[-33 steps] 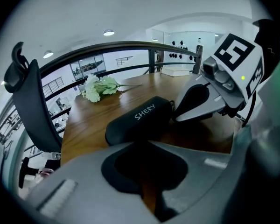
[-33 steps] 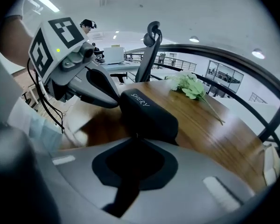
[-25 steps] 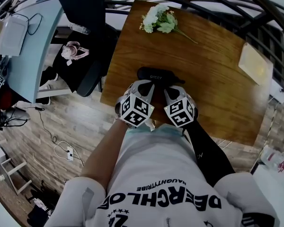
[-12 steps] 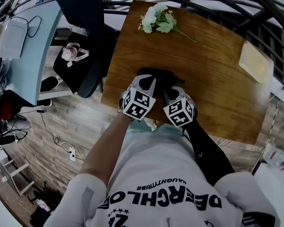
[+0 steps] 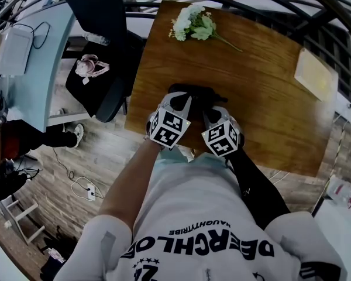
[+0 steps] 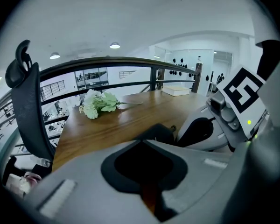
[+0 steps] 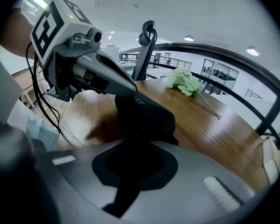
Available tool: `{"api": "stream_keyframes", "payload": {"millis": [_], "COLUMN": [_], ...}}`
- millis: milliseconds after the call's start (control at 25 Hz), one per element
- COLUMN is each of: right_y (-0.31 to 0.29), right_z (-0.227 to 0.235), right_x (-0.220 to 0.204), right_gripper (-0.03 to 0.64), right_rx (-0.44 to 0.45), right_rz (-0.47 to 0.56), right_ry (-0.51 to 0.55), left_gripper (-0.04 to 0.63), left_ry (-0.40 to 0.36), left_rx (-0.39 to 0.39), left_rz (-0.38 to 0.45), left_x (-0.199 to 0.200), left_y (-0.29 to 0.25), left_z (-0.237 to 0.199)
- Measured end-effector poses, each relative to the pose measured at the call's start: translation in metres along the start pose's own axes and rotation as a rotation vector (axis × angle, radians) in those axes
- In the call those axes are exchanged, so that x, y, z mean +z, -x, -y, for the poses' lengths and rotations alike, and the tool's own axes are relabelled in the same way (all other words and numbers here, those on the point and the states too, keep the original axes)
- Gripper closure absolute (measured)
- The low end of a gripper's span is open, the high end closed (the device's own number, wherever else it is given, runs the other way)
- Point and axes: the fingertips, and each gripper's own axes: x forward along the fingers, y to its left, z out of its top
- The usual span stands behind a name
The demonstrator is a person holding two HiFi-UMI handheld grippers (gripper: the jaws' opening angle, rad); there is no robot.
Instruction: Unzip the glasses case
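Right jaws: your right gripper point(image 7: 133, 171) has them pressed together. A thin dark strip sits in the seam, and I cannot tell whether it is the zipper pull or only shadow.
Left jaws: your left gripper point(image 6: 144, 171) has them all but together too, with only a thin slit showing wood colour. In the right gripper view their tip rests on top of the case, at upper left of centre.
Glasses case: the black glasses case point(image 7: 147, 116) lies just beyond both tips, at the centre of the right gripper view. In the head view it sits mid-frame, near the counter's lower-left edge and partly covered by the two grippers.
Zipper: no opened seam shows, so the case looks closed all round.
Step in hand: as I read it, you are bracing the case with the left and taking hold of the zipper pull with the right. The unzipping itself has not begun.
Next move: make sure the zipper pull really is pinched. Then draw it round the case's edge while the left keeps the case down, since the case could slide on the smooth wood.
Around: the counter point(image 5: 263, 98) also carries a bunch of flowers point(image 5: 193, 25) at upper centre and a pale flat pad point(image 5: 316, 78) at right. Both are well apart from the case.
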Motion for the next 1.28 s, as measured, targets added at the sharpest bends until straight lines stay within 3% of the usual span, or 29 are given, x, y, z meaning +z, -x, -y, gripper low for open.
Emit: {"api": "stream_keyframes", "payload": {"millis": [440, 880, 1280], "right_y": [0.004, 0.007, 0.008], "right_z": [0.01, 0.01, 0.015], "right_x": [-0.005, -0.001, -0.006], "right_gripper": [0.586, 0.586, 0.586], "right_rx": [-0.053, -0.051, -0.045], "right_rz": [-0.002, 0.058, 0.05], "right_ry": [0.012, -0.008, -0.031], "left_gripper": [0.592, 0.592, 0.592], "left_ry": [-0.015, -0.029, -0.037], "left_rx": [0.0, 0.0, 0.004], "left_rz": [0.0, -0.002, -0.002], "left_x": [0.0, 0.001, 0.0], "left_y": [-0.001, -0.002, 0.0], "left_z": [0.0, -0.001, 0.002]}}
